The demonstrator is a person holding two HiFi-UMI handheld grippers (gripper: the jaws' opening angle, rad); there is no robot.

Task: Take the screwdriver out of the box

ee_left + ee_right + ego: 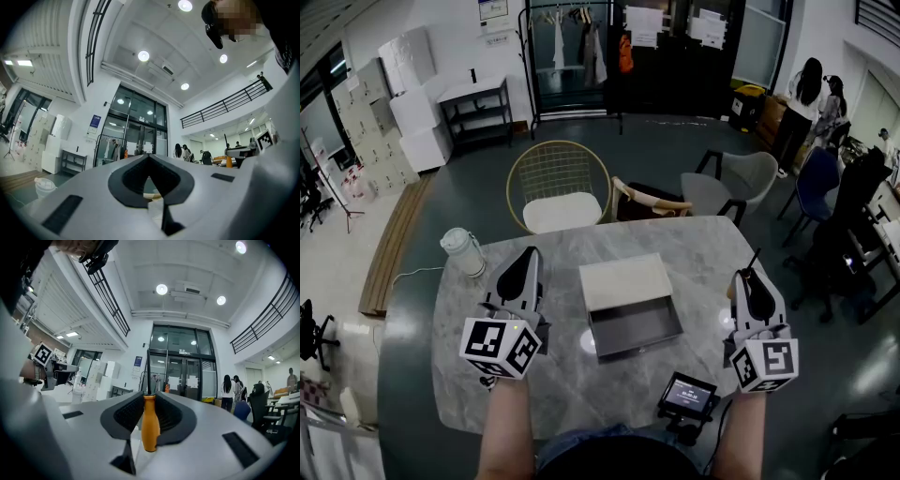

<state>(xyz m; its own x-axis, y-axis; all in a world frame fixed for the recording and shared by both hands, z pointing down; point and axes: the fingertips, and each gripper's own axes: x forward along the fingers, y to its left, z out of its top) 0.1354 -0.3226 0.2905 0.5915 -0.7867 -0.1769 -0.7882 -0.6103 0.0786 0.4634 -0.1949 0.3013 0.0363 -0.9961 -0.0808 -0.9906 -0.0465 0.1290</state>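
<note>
The box (625,281) lies in the middle of the marble table (694,246), its dark drawer (635,328) pulled out toward me and showing nothing inside. My right gripper (748,277) is right of the box, shut on the screwdriver (754,260), whose black shaft sticks out past the tips. In the right gripper view the orange handle of the screwdriver (150,427) stands upright, clamped between the dark pads of the right gripper (149,398). My left gripper (528,258) hovers left of the box. In the left gripper view the left gripper (149,157) has its tips together and nothing in them.
A white jug (464,251) stands at the table's far left corner. A small black device with a screen (688,394) sits on the near edge. Behind the table are a gold wire chair (558,187) and grey chairs (741,178). People (811,98) stand at the far right.
</note>
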